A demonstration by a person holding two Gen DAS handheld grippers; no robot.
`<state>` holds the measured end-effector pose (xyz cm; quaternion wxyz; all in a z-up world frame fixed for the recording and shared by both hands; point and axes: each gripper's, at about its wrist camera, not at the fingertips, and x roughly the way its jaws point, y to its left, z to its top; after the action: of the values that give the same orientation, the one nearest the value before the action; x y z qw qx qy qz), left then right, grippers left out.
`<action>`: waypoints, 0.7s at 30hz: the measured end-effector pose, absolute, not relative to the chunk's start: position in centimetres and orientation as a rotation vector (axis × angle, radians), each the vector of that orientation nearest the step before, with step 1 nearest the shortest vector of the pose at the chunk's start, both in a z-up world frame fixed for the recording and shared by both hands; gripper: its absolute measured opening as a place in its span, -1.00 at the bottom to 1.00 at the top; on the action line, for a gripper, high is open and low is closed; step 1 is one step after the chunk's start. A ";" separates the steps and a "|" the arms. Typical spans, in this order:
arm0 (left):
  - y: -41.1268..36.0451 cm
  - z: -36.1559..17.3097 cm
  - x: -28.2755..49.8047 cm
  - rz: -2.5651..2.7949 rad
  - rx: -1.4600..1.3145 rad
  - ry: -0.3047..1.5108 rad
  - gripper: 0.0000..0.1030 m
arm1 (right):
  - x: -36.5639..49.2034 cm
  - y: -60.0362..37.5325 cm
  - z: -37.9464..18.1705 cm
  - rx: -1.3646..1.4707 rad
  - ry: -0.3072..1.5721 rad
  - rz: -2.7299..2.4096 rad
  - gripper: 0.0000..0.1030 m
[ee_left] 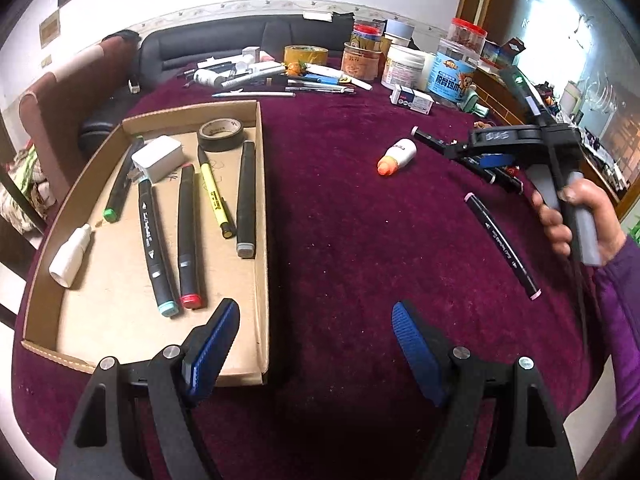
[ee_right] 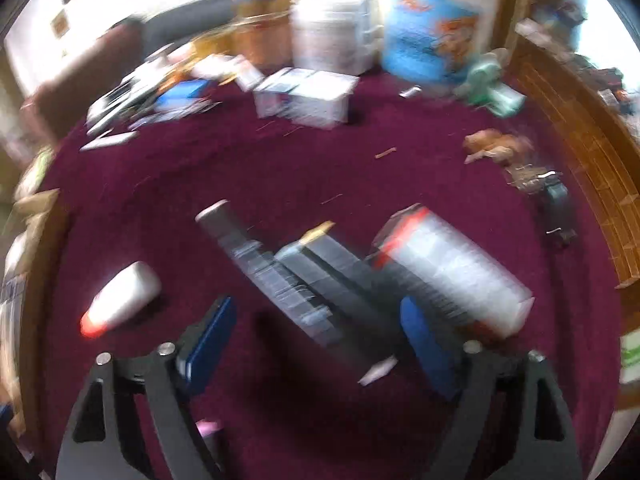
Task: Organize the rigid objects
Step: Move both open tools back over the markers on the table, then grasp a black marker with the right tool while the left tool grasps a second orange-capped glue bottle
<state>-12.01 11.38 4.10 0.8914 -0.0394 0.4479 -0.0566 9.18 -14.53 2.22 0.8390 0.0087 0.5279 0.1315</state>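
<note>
Cardboard tray at left on the maroon cloth, already holding several markers, a tape roll and a white box laid side by side, presumably as the sorted set. Left gripper open and empty, parked over the tray's near corner. Right gripper spread wide, tilted down over a blurred cluster of dark markers lying between its jaws without visible pad contact; likely lined up to take one. Orange-tipped glue bottle and a lone marker unsorted on the cloth.
</note>
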 end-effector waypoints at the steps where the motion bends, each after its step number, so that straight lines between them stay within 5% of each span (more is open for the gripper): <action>1: 11.4 4.0 -12.0 -0.125 -0.092 0.933 0.59 | 8.6 -14.0 2.6 0.029 1.115 0.318 0.77; 4: 11.3 3.8 -12.1 -0.143 -0.096 0.944 0.59 | 6.7 -10.9 1.8 0.190 1.270 0.617 0.74; 15: 10.5 3.8 -12.1 -0.149 -0.087 0.929 0.61 | 3.4 -12.4 5.7 -0.068 1.066 0.301 0.71; 20: 10.9 4.2 -12.4 -0.158 -0.118 0.931 0.61 | 4.0 -9.6 4.7 -0.158 1.064 0.294 0.31; 21: 10.9 4.5 -12.5 -0.161 -0.120 0.928 0.61 | 4.8 -9.0 3.9 -0.185 1.070 0.280 0.08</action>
<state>-12.45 10.91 4.51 0.8895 -0.0577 0.4467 -0.0775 4.77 -8.97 3.93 0.8468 -0.0879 0.5075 0.1329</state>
